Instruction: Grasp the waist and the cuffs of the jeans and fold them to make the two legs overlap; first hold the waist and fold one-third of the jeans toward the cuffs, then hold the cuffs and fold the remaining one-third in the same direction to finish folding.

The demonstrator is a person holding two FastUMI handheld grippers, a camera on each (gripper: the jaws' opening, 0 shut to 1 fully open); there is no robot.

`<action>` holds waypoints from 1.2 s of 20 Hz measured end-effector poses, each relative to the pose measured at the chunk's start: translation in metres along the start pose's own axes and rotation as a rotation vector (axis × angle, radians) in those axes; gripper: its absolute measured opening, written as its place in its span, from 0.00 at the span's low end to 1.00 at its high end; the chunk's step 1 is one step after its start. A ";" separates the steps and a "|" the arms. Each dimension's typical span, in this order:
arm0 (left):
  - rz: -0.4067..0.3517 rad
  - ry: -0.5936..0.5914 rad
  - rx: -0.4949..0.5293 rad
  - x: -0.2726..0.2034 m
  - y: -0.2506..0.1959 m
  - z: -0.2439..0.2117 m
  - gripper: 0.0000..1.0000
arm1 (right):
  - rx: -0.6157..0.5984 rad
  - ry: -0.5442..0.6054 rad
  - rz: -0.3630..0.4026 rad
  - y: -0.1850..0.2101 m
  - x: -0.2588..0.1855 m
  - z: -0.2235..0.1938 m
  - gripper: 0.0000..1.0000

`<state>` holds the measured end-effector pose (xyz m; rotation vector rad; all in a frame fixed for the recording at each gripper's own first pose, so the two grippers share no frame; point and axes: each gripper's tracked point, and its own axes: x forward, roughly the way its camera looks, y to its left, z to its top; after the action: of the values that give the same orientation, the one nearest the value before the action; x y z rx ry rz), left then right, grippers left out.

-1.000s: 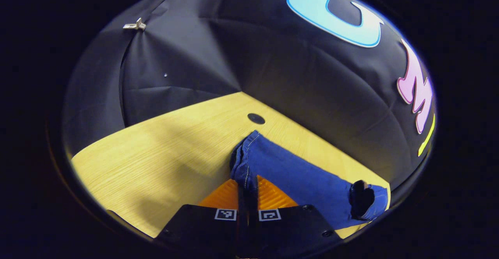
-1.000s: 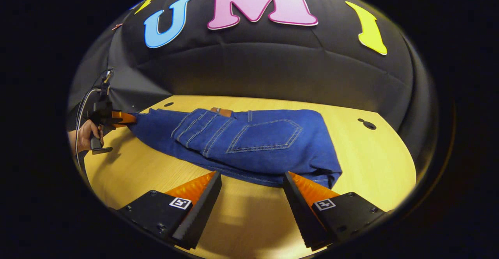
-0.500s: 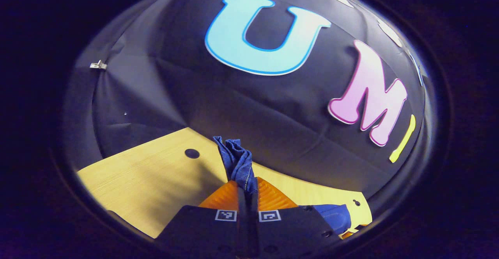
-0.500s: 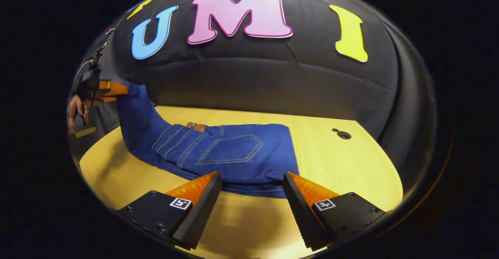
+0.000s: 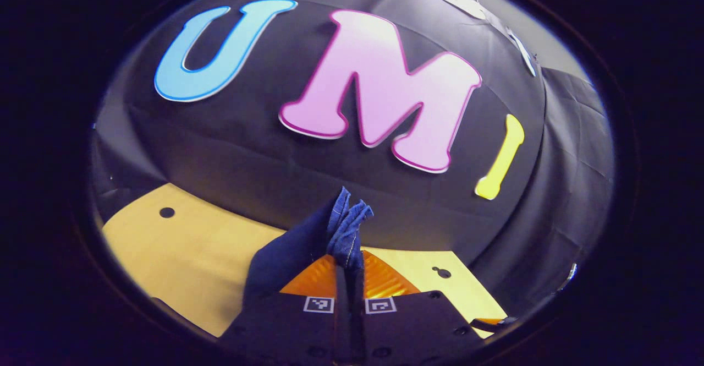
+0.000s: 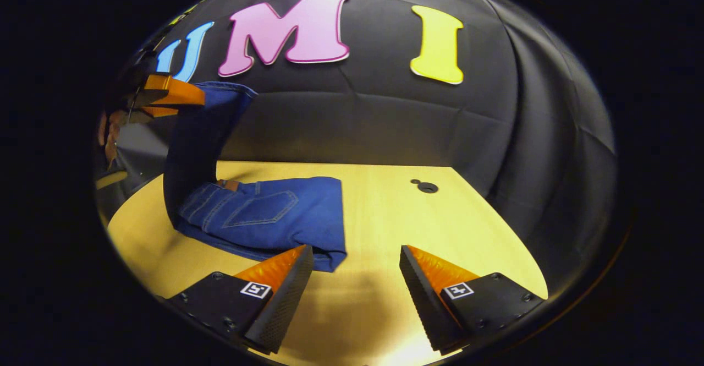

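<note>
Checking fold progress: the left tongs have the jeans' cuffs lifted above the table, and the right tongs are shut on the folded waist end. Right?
Not quite. In the right gripper view the right tongs stand open, gripping nothing; the jeans lie beside one finger. The left tongs do hold the cuffs up.

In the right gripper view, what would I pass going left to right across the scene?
A hand → the left gripper pinching the lifted cuffs → the folded jeans on the table → a dark hole in the tabletop.

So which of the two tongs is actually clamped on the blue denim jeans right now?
The left tongs: shut on the blue denim jeans' bunched end, lifted above the yellow wooden table. The right tongs are open, holding nothing.
</note>
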<state>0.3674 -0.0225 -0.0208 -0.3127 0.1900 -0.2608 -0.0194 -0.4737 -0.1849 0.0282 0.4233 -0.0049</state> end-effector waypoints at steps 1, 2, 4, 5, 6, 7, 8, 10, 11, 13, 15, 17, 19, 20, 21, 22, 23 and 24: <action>-0.016 0.057 -0.002 0.014 -0.017 -0.032 0.06 | 0.002 0.006 -0.021 -0.011 -0.003 -0.004 0.97; -0.016 0.131 0.016 0.022 -0.028 -0.064 0.06 | 0.006 0.013 -0.041 -0.020 -0.006 -0.008 0.97; 0.022 0.252 0.084 0.028 -0.026 -0.116 0.06 | 0.028 0.027 -0.069 -0.036 -0.013 -0.016 0.97; 0.033 0.278 0.111 0.027 -0.023 -0.129 0.07 | 0.034 0.030 -0.082 -0.044 -0.016 -0.019 0.97; 0.035 0.291 0.127 0.030 -0.023 -0.138 0.08 | 0.034 0.033 -0.094 -0.051 -0.018 -0.020 0.97; 0.013 0.302 0.124 0.028 -0.025 -0.147 0.17 | 0.032 0.034 -0.105 -0.057 -0.022 -0.021 0.97; -0.022 0.316 0.108 0.018 -0.033 -0.149 0.24 | 0.033 0.036 -0.113 -0.061 -0.024 -0.021 0.97; -0.074 0.317 0.071 0.019 -0.050 -0.151 0.46 | 0.049 0.036 -0.115 -0.065 -0.028 -0.019 0.97; -0.083 0.307 0.068 0.015 -0.055 -0.146 0.82 | 0.058 0.032 -0.114 -0.066 -0.032 -0.016 0.97; -0.101 0.295 0.091 0.006 -0.063 -0.138 0.96 | 0.071 0.016 -0.105 -0.063 -0.041 -0.006 0.97; -0.162 0.263 0.096 -0.005 -0.079 -0.125 0.97 | 0.070 -0.013 -0.100 -0.060 -0.049 0.006 0.97; -0.256 0.220 0.071 -0.021 -0.102 -0.106 0.97 | 0.069 -0.007 -0.094 -0.055 -0.057 0.008 0.97; -0.278 0.188 0.072 -0.041 -0.107 -0.087 0.97 | 0.075 -0.014 -0.085 -0.045 -0.068 0.019 0.97; -0.279 0.177 0.075 -0.053 -0.107 -0.077 0.96 | 0.076 -0.027 -0.082 -0.041 -0.076 0.029 0.97; -0.275 0.163 0.081 -0.069 -0.105 -0.067 0.96 | 0.071 -0.043 -0.082 -0.037 -0.086 0.039 0.97; -0.266 0.146 0.092 -0.085 -0.100 -0.055 0.96 | 0.065 -0.056 -0.078 -0.031 -0.098 0.050 0.96; -0.251 0.123 0.108 -0.103 -0.091 -0.042 0.97 | 0.057 -0.071 -0.072 -0.025 -0.110 0.061 0.96; -0.223 0.098 0.127 -0.122 -0.080 -0.029 0.97 | 0.049 -0.084 -0.063 -0.018 -0.120 0.071 0.96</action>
<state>0.2270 -0.0696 -0.0038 -0.1945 0.2347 -0.5070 -0.1000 -0.4935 -0.0709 0.0631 0.3402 -0.0787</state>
